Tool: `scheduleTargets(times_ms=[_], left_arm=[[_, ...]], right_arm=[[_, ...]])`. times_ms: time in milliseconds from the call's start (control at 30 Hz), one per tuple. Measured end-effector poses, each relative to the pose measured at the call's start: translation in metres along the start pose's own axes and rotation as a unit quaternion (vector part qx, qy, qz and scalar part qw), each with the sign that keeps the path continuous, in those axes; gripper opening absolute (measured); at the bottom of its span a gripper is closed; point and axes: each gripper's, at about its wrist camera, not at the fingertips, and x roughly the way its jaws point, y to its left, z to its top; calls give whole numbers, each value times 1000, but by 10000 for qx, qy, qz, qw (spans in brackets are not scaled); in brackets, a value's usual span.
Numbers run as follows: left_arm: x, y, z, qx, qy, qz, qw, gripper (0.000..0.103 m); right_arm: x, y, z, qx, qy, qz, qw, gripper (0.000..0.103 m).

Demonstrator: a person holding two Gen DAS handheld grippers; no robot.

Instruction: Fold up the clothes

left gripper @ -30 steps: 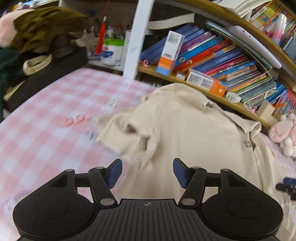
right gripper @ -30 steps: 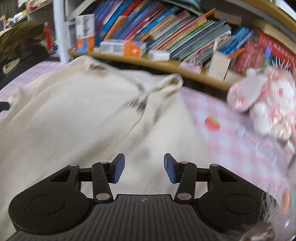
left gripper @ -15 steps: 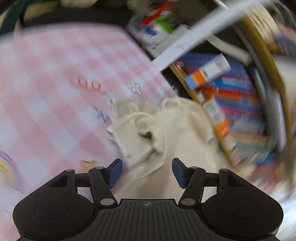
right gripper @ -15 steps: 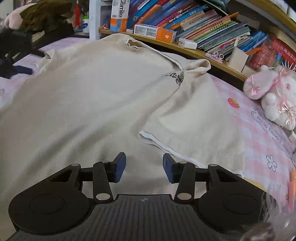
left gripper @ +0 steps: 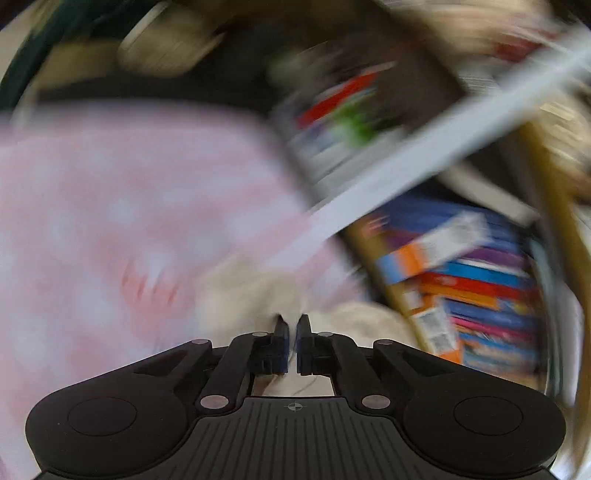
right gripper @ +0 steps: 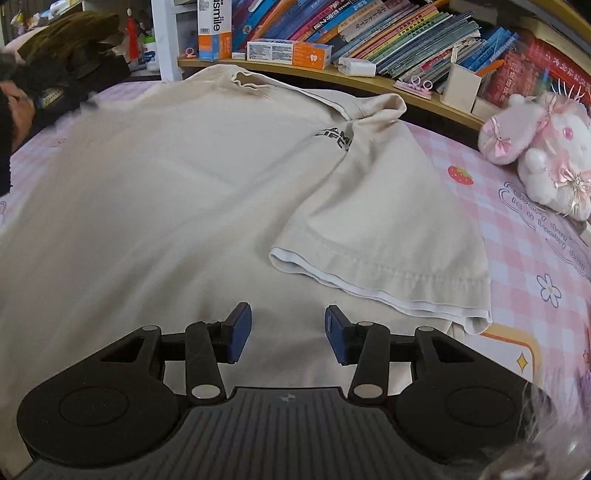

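My left gripper [left gripper: 292, 326] has just been closing, and its blue pads now stand almost together on a bunched fold of the cream short-sleeved cotton shirt [right gripper: 177, 177]; half a second ago the same sleeve lay loose between wide-open jaws, so I judge the sleeve caught, though the left view is smeared with blur and I cannot make out how much cloth is pinched. That view has also rolled over since a second ago, the wooden bookshelf [right gripper: 369, 83] now tipping down the right side. My right gripper [right gripper: 288, 325] hovers with its jaws about half apart and nothing between them, over the shirt's body just short of the near sleeve's white-edged hem [right gripper: 388, 291]; the sharp picture suggests it has settled. The shirt lies spread flat on the pink-and-white checked bed sheet [right gripper: 517, 258], collar toward the shelf. With one sleeve gripped, I take the sleeve fold to be starting and the rest of the folding still ahead. As for writing: the tall white-and-orange carton [right gripper: 215, 29] reads "usmile", the chest print [right gripper: 337, 140] shows only partial dark letters, and the sheet carries looping script beside the pink plush toy [right gripper: 539, 151] that I cannot read.
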Motion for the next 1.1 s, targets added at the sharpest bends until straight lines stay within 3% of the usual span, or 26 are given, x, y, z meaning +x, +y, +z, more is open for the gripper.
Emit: scheduleTargets(times_ms=[67,100,167,233,333,433,667,733,833,967,1100], left_arm=[[-11,-7,1,616,-219,112,9978,3],[-7,-5,0,830,-115,363,9958,9],[10,6,-1,951,438,837,9910,21],[22,14,-1,924,941,1020,9860,24],[-6,11,-11,1185,523,1072,9858,36],[-36,-1,-28,1624,260,863,9826,43],[-91,-31,-103,2671,842,149,9599,58],[-98,-32,-124,2834,986,106,9539,59],[-103,-32,-147,3019,1158,285,9459,59],[-110,-33,-170,3157,1224,532,9394,59],[-113,-34,-186,3140,1331,648,9378,61]], right_arm=[[0,0,1,-27,21,9,10000,42],[1,-1,1,-46,37,25,10000,42],[1,-2,4,-125,78,68,9999,42],[1,-1,8,-328,68,63,9994,42],[-2,-2,19,-586,-103,-47,9982,42],[4,-3,30,-844,-149,-35,9963,39],[28,-4,39,-1259,-64,142,9919,29],[29,-9,42,-1214,-150,154,9924,5],[21,-28,53,-943,-406,66,9947,5],[5,-79,71,-454,-717,-429,9955,5],[6,-152,78,-102,-585,-1414,9882,5]])
